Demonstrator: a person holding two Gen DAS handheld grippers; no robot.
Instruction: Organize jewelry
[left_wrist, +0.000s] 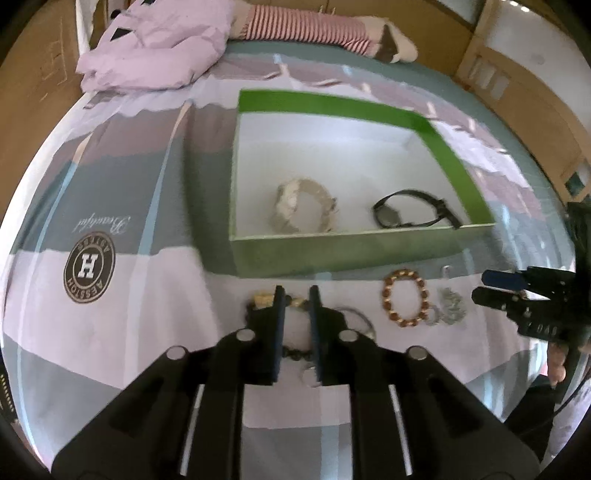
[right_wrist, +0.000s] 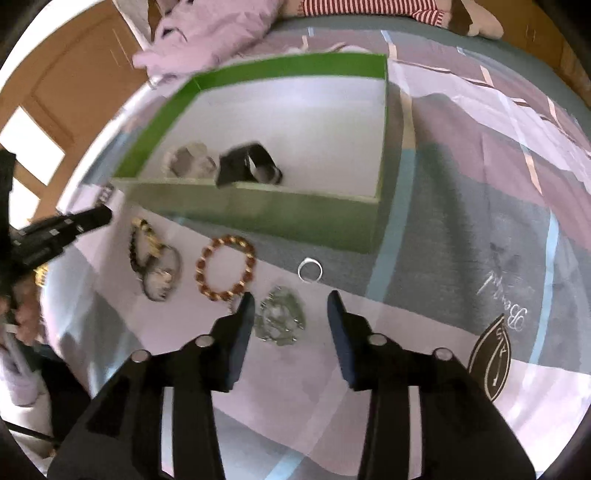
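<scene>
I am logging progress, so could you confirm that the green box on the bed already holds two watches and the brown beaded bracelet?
Not quite. The green box does hold two watches, the pale watch and the black watch, but the brown beaded bracelet is not inside. It lies on the bedsheet in front of the box's near wall, as the right wrist view shows clearly.

Soft, even daylight, bright on the bed (left_wrist: 110, 332). Motion blur smears both views, worst on the green box (right_wrist: 258, 218). Fisheye bending and dark corners ring each frame.
</scene>
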